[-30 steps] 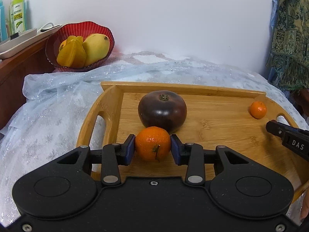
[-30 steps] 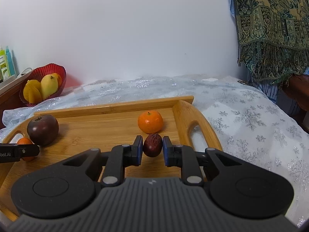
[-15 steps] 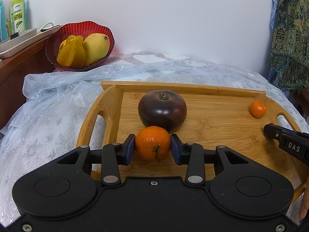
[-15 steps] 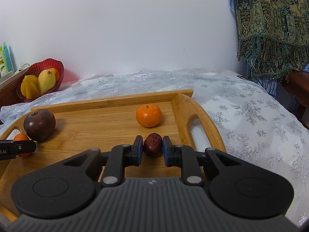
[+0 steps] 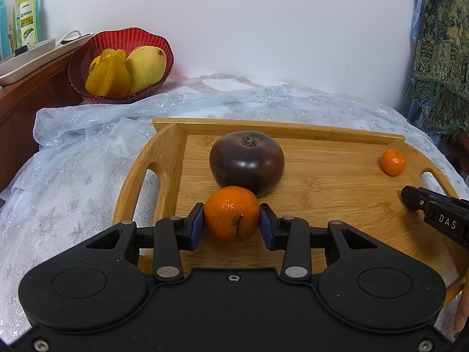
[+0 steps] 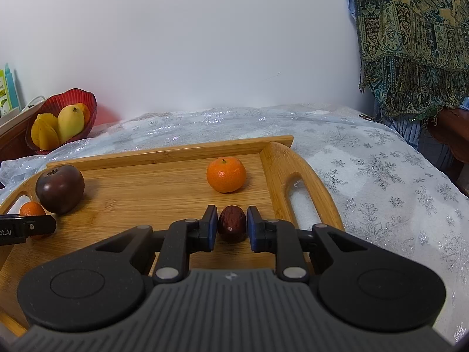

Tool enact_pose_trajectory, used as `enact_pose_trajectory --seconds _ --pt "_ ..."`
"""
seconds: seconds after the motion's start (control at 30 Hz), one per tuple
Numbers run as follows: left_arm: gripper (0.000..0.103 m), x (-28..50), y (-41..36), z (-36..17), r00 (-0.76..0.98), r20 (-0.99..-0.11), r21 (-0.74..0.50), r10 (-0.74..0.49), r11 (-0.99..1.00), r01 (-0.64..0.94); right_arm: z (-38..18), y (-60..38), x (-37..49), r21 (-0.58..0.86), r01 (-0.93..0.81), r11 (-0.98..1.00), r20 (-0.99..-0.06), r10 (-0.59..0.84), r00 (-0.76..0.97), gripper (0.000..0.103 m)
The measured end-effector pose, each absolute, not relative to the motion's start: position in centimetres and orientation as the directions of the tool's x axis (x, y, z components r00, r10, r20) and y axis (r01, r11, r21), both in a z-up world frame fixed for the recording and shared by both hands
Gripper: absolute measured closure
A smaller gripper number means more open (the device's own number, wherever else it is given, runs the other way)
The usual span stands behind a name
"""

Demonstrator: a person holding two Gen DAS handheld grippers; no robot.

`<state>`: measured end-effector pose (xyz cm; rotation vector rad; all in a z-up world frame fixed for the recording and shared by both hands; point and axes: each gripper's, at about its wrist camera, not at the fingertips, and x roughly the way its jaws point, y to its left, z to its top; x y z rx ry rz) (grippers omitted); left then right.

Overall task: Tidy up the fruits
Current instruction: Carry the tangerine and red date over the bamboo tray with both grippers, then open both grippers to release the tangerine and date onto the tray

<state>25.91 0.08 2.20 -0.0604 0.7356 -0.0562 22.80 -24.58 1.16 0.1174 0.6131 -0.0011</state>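
My left gripper (image 5: 231,220) is shut on an orange mandarin (image 5: 232,212) just above the left part of the bamboo tray (image 5: 322,193), in front of a large dark purple fruit (image 5: 246,165). My right gripper (image 6: 232,224) is shut on a small dark red jujube (image 6: 232,223) low over the tray's right end (image 6: 146,187), near its handle slot. A second mandarin (image 6: 226,175) lies just beyond it and shows small in the left wrist view (image 5: 393,162). The right gripper's finger shows at the right edge of the left wrist view (image 5: 433,211).
A red bowl (image 5: 88,58) with a mango and starfruit stands at the back left on a sparkly white cloth (image 5: 73,161). Bottles stand on a wooden shelf (image 5: 23,23) at far left. A patterned fringed cloth (image 6: 410,44) hangs at right.
The right gripper has moved slightly forward and lower over the tray with the jujube. The left gripper has held still with its mandarin.
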Motion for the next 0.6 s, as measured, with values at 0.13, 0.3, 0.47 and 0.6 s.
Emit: enact_pose_trajectory --seconds 0.13,0.3,0.47,0.6 --pt "0.066 25.86 0.02 2.16 0.74 -0.669 -0.071 -0.071 0.997 0.031 1.14 -24.6 22.78 0.11 0.036 0.993 -0.574 0.034 0.818 0.075" --pt "0.066 25.85 -0.06 2.11 0.74 -0.669 -0.064 -0.068 0.997 0.034 1.14 -24.6 22.76 0.113 0.036 0.993 -0.573 0.035 0.819 0.075" --pt "0.066 25.79 -0.13 2.12 0.74 -0.669 -0.061 -0.068 0.997 0.036 1.17 -24.53 22.73 0.115 0.037 0.993 -0.573 0.036 0.819 0.074" --pt "0.066 25.78 -0.16 2.12 0.74 -0.67 -0.059 -0.067 0.998 0.036 1.16 -24.54 22.72 0.115 0.037 0.993 -0.573 0.036 0.819 0.073"
